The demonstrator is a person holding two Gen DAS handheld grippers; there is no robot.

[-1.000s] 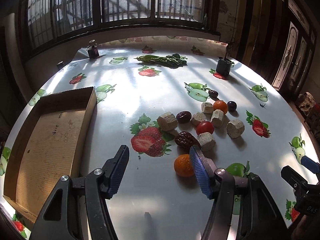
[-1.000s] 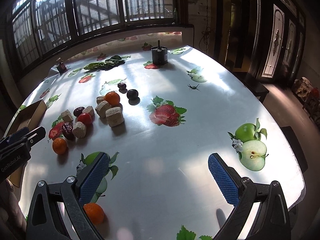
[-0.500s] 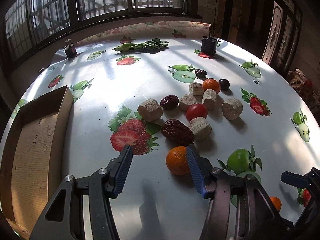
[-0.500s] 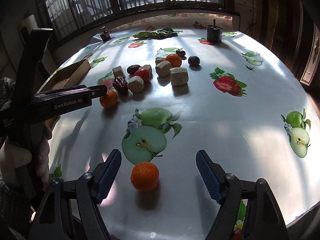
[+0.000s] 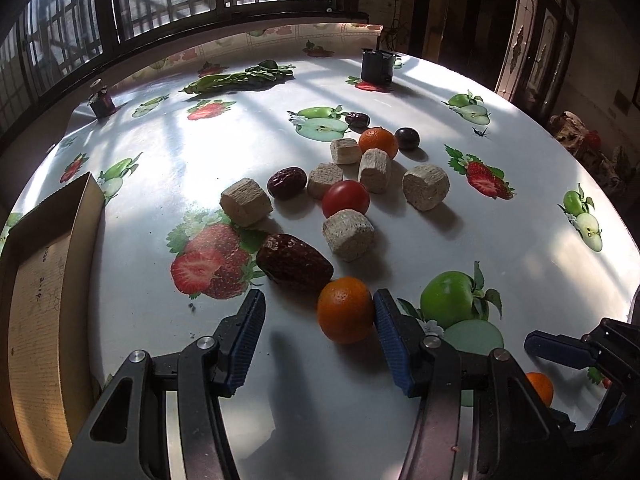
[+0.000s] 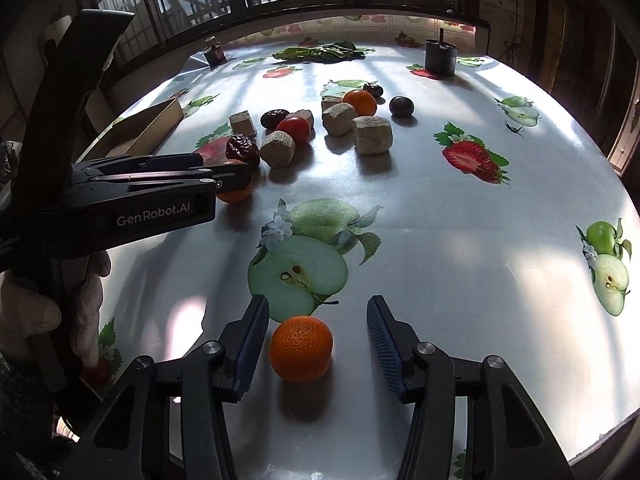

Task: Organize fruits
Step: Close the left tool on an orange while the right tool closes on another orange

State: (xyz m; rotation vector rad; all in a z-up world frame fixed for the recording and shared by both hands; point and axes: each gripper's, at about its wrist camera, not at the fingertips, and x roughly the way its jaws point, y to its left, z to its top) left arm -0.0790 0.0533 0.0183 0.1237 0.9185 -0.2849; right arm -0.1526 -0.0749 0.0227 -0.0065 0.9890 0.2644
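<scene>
Barred windows run along the back, and sun glares off the round desk point(image 5: 132, 320) with its fruit-print cloth. Left hand-held gripper point(image 5: 318, 334) sits at the bottom of its view, jaws about half open and not gripping: the near orange point(image 5: 346, 309) lies between them, touching the right-hand pad while the left-hand pad is well clear. Those jaws have barely closed lately. Right hand-held gripper point(image 6: 317, 344) has just been closing fast, with a second orange point(image 6: 301, 348) between its pads, small gaps showing on both sides, so no grip yet. Upper middle of the left view has the pile: a tomato point(image 5: 345, 198), beige blocks point(image 5: 348, 234), a wrinkly date point(image 5: 294, 263) and a third orange point(image 5: 378, 142). Cardboard box point(image 5: 44, 312) hugs the left edge.
</scene>
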